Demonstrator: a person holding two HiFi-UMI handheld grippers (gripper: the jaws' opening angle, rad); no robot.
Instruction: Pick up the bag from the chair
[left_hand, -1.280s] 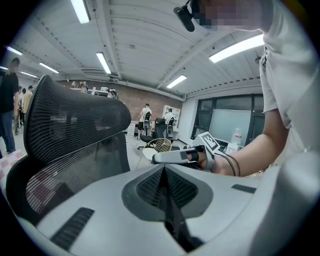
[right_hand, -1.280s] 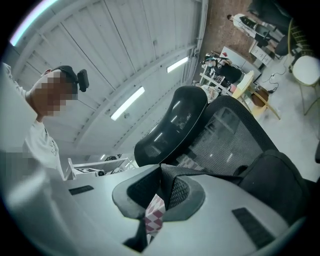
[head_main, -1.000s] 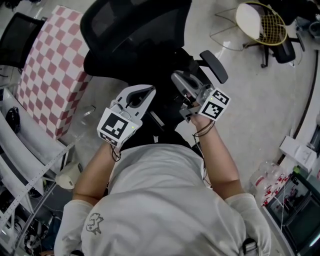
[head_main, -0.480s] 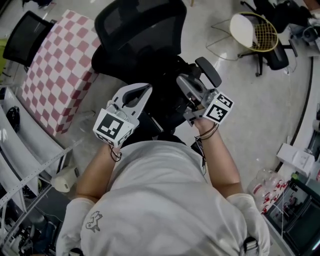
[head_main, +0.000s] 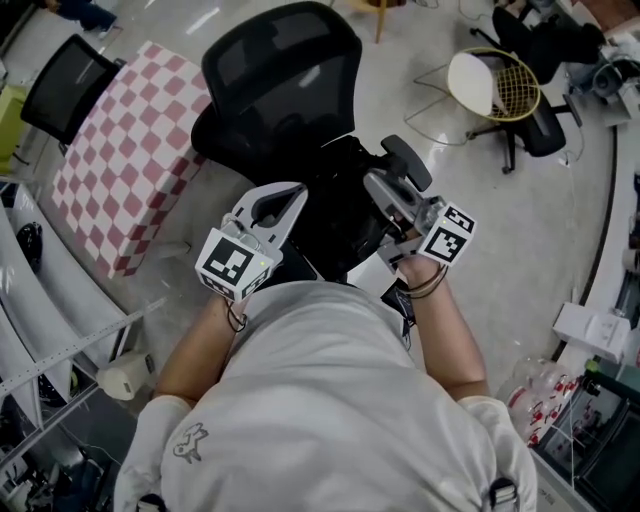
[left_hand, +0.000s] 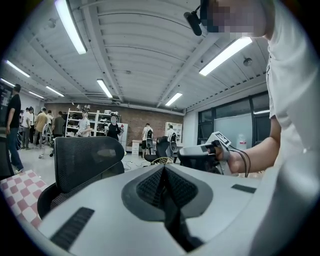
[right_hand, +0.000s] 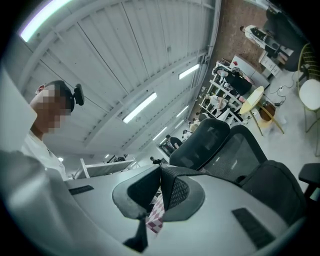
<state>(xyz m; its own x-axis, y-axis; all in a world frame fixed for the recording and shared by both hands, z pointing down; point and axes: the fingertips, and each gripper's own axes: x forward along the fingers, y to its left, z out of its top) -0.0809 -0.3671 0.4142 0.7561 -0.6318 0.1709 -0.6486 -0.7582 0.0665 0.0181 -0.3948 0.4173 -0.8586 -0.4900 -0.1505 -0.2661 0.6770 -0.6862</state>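
A black mesh-backed office chair (head_main: 280, 70) stands in front of me, also in the left gripper view (left_hand: 87, 160) and the right gripper view (right_hand: 235, 150). A black bag (head_main: 335, 215) hangs between my two grippers, above the chair's seat and beside its armrest (head_main: 405, 160). My left gripper (head_main: 290, 195) is at the bag's left, its jaws (left_hand: 163, 167) shut on a dark strap that runs down between them. My right gripper (head_main: 378, 185) is at the bag's right, its jaws (right_hand: 161, 167) shut on a black strap that hangs below. The seat is hidden under the bag.
A pink-and-white checkered block (head_main: 125, 150) stands left of the chair, with a second black chair (head_main: 65, 70) behind it. A white-and-yellow wire chair (head_main: 495, 85) is at the upper right. Shelving (head_main: 40, 300) lines the left edge. Several people (left_hand: 30, 125) stand far off.
Both grippers have risen with the black bag and shifted towards the chair's back. The bag now sits higher against the chair than before.
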